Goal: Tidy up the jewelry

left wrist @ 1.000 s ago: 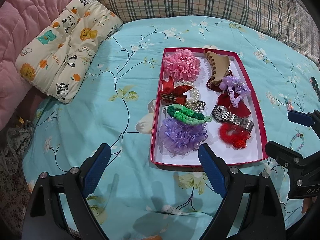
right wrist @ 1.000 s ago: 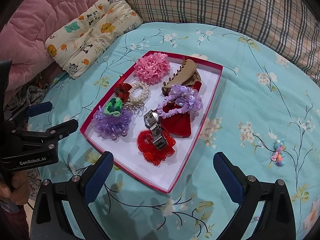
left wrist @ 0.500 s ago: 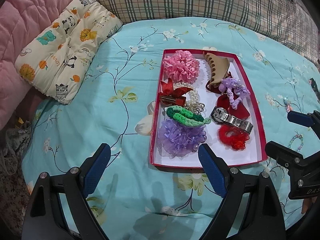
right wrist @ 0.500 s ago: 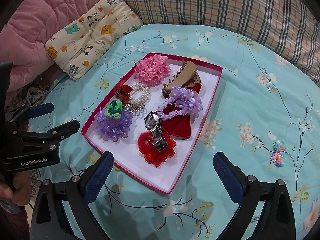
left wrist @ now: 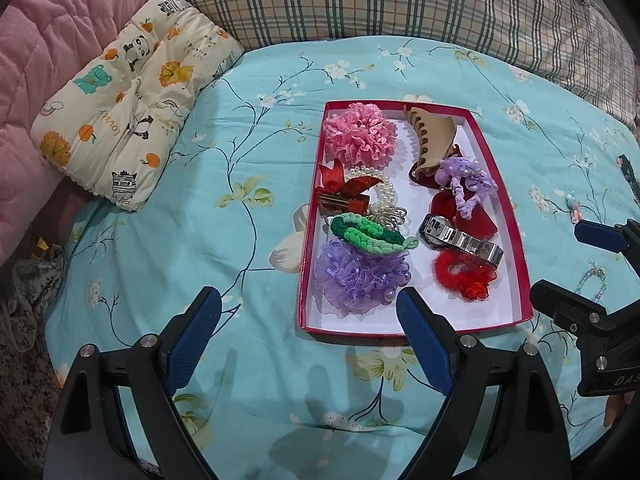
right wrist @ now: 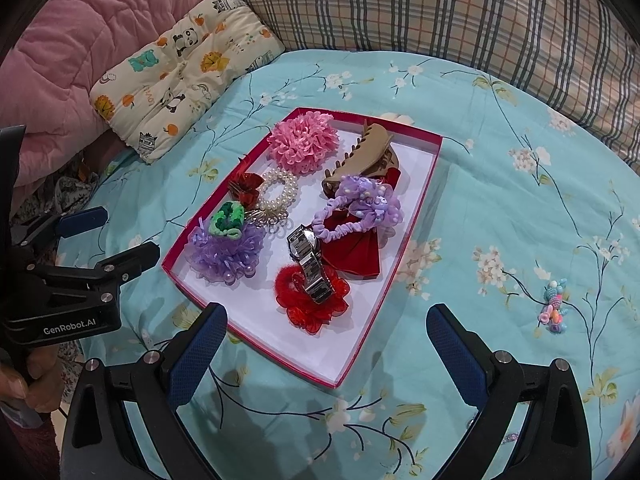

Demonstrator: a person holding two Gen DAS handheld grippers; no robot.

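Note:
A red-rimmed white tray (left wrist: 516, 216) (right wrist: 428, 184) lies on the bed. It holds a pink scrunchie (left wrist: 360, 134), a beige claw clip (left wrist: 430, 140), a pearl bracelet (right wrist: 278, 190), a silver watch (left wrist: 460, 238) (right wrist: 312, 260), purple, red and green hair pieces. A colourful bead charm (right wrist: 554, 306) and a bead bracelet (left wrist: 592, 282) lie on the sheet right of the tray. My left gripper (left wrist: 308, 320) is open and empty at the tray's near left corner. My right gripper (right wrist: 326, 338) is open and empty above the tray's near end.
The bed has a turquoise floral sheet (left wrist: 224, 240). A cartoon-print pillow (left wrist: 128, 92) lies at the far left beside a pink quilt (right wrist: 60, 60). A plaid cushion (left wrist: 380, 0) runs along the back. The bed's left edge drops to clutter.
Both views have shifted only slightly; the tray sits a little lower in the left wrist view. Both grippers stay open and empty.

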